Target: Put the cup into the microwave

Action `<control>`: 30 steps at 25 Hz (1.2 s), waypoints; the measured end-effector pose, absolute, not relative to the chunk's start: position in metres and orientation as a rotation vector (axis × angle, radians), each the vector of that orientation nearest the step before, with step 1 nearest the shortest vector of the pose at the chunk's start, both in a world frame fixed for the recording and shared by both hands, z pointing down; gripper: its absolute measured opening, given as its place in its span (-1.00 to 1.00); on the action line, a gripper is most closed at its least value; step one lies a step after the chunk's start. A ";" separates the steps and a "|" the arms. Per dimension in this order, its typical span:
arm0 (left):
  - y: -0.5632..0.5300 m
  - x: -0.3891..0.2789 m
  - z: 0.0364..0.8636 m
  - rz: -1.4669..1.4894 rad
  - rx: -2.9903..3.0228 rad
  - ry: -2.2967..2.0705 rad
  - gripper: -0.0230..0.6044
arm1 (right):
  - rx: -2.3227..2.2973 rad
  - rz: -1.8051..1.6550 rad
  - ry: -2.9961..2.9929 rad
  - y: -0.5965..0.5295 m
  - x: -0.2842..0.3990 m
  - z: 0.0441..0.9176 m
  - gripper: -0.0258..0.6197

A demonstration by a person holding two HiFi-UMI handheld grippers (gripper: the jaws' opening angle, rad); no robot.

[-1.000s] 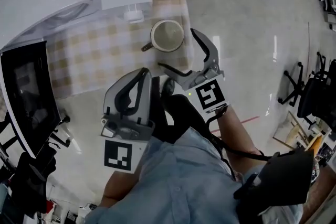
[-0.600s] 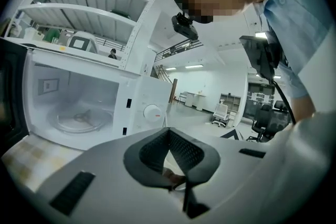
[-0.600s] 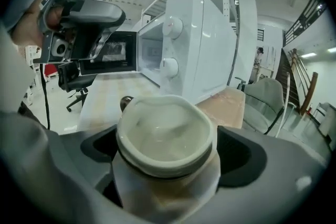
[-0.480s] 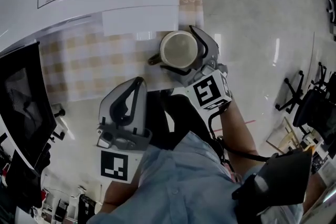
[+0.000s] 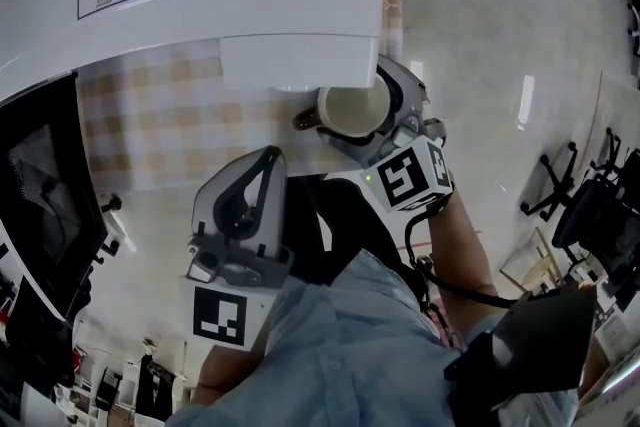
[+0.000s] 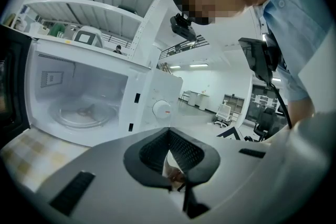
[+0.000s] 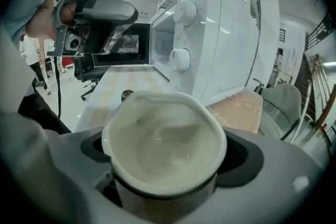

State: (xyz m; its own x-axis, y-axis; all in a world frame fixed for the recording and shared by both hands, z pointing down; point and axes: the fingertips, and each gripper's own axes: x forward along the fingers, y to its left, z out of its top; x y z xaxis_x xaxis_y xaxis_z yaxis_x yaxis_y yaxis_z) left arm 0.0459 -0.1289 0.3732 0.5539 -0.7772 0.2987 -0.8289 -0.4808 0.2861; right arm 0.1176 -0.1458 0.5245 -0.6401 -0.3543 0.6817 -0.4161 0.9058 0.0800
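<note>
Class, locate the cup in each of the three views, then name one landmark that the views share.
Head view: cup at upper centre, between the right gripper's jaws, by the microwave.
Left gripper view: not in it.
Right gripper view: cup at lower centre, between the jaws.
Shared landmark: the white microwave, seen in all three views.

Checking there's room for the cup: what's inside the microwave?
Inside the microwave, only the glass turntable shows, nothing on it. The cavity's far left is cut off by the open door.
</note>
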 end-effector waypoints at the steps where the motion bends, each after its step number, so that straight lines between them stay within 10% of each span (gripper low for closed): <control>1: -0.129 0.045 0.373 0.180 2.394 -1.308 -0.91 | 0.547 0.110 -2.322 -0.146 0.117 0.524 0.77; 30: -0.123 0.055 0.368 0.151 2.412 -1.238 -0.91 | 0.983 0.260 -2.031 -0.144 0.132 0.525 0.69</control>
